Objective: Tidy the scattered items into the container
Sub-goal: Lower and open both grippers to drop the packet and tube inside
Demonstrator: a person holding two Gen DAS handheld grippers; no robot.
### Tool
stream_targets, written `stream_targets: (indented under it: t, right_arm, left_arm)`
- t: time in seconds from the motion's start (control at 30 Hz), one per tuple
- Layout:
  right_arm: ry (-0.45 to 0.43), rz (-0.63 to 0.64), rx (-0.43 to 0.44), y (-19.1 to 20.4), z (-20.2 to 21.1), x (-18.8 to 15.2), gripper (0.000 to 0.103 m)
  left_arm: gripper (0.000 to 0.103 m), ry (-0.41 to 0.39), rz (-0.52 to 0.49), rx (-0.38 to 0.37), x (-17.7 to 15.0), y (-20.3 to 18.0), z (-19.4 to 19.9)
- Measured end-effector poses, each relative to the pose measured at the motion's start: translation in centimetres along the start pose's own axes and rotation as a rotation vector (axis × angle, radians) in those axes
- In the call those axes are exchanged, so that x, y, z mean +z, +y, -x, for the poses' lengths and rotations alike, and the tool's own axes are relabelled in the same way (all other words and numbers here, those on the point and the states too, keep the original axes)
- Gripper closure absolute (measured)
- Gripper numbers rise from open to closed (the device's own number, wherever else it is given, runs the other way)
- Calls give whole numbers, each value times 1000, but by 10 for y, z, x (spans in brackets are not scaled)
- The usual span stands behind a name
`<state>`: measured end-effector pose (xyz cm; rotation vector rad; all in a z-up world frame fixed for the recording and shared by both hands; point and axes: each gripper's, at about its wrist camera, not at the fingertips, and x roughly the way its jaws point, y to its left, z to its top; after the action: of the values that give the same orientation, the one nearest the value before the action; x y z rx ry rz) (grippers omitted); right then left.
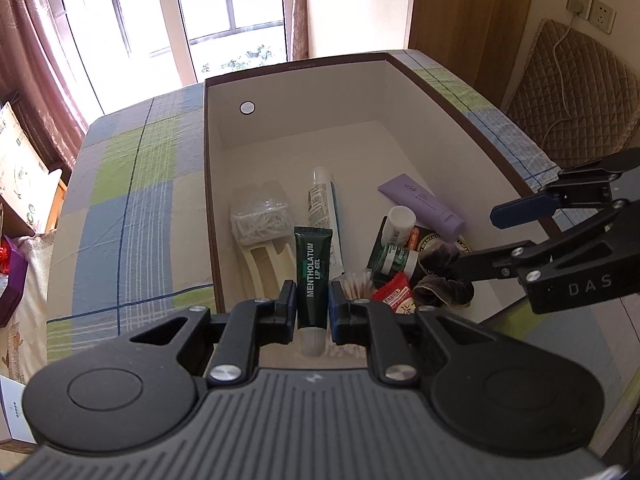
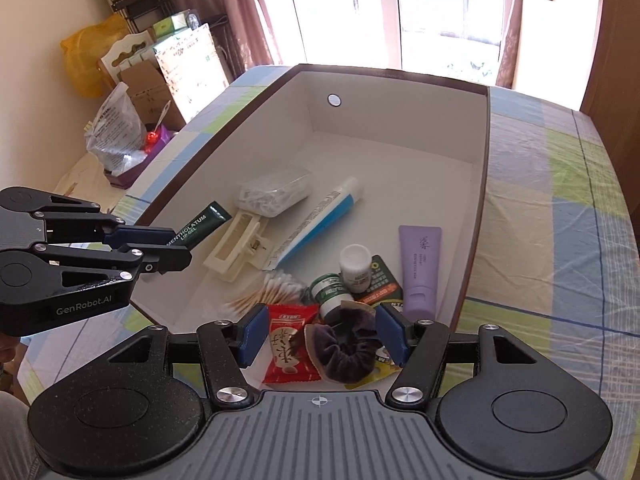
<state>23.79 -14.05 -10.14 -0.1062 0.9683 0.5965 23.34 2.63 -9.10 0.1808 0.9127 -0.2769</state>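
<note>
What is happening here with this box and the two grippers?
A person is tidying small toiletries into a white box with a brown rim on a checked cloth. The left gripper holds a dark green Mentholatum lip gel tube above the box. The right gripper is open around a purple velvet scrunchie lying inside.

We list, off the work surface: a yellow bag (image 2: 86,60) at ten o'clock, cardboard boxes (image 2: 176,68) beside it, pinkish curtains (image 1: 36,64) framing bright windows (image 1: 224,4) at twelve, wall sockets (image 1: 591,9) and a quilted cushion (image 1: 576,92) at two.
</note>
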Motion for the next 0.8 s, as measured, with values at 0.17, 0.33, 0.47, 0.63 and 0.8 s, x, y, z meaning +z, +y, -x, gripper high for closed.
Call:
stream_targets:
  t: [0.17, 0.33, 0.47, 0.63, 0.8]
  right_arm:
    - [-4, -5, -7, -2, 1, -1, 38]
    - [-9, -14, -6, -3, 4, -5, 38]
    - [-18, -29, -7, -5, 7, -8, 37]
    - [-37, -42, -12, -7, 12, -11, 37]
    - [-83, -48, -25, -5, 23, -15, 37]
  left_arm:
    - [90, -1, -3, 16, 1, -1, -10]
    - [72, 8, -7, 46, -2, -2, -16]
    - [65, 14, -8, 51, -6, -2, -13]
    - [60, 26, 33, 39, -10, 2, -4]
    - [50, 14, 72, 56, -9, 4, 13]
